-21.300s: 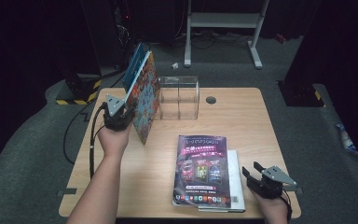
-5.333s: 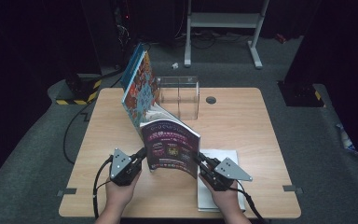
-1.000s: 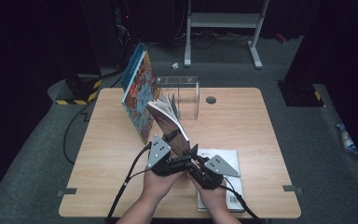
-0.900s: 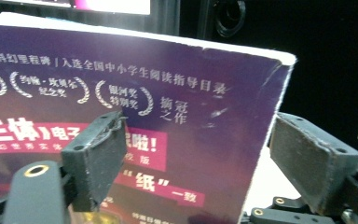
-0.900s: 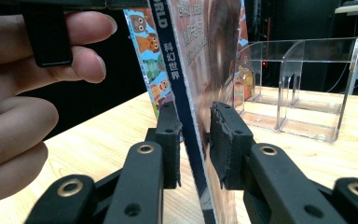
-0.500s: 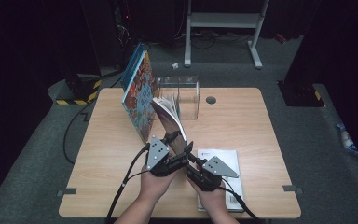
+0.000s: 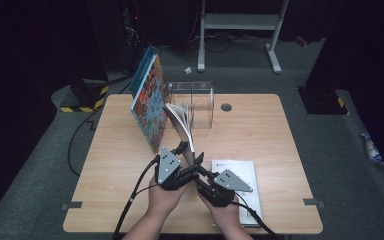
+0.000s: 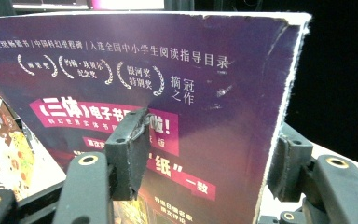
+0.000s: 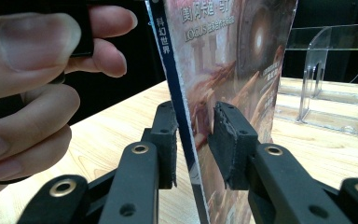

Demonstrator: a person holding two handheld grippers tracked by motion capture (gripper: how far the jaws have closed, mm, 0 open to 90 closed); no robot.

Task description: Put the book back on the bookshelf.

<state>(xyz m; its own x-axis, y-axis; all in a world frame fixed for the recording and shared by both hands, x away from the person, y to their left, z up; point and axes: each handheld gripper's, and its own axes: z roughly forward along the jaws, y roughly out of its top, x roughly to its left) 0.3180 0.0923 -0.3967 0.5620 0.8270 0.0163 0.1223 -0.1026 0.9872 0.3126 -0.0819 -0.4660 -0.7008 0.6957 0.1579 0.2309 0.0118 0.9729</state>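
With both our left gripper [image 7: 181, 150] and right gripper [image 7: 196, 162] jaws clamped on the upright purple book [image 7: 180, 123], it could twist loose if we pull unevenly.

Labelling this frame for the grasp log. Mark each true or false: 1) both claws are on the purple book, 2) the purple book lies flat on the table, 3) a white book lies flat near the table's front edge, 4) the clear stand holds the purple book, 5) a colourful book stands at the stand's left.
1) True: the left claw and the right claw each straddle the purple book.
2) False: it is held upright above the table.
3) True: the white book lies flat there.
4) False: the clear stand looks empty.
5) True: the colourful book stands there, tilted.
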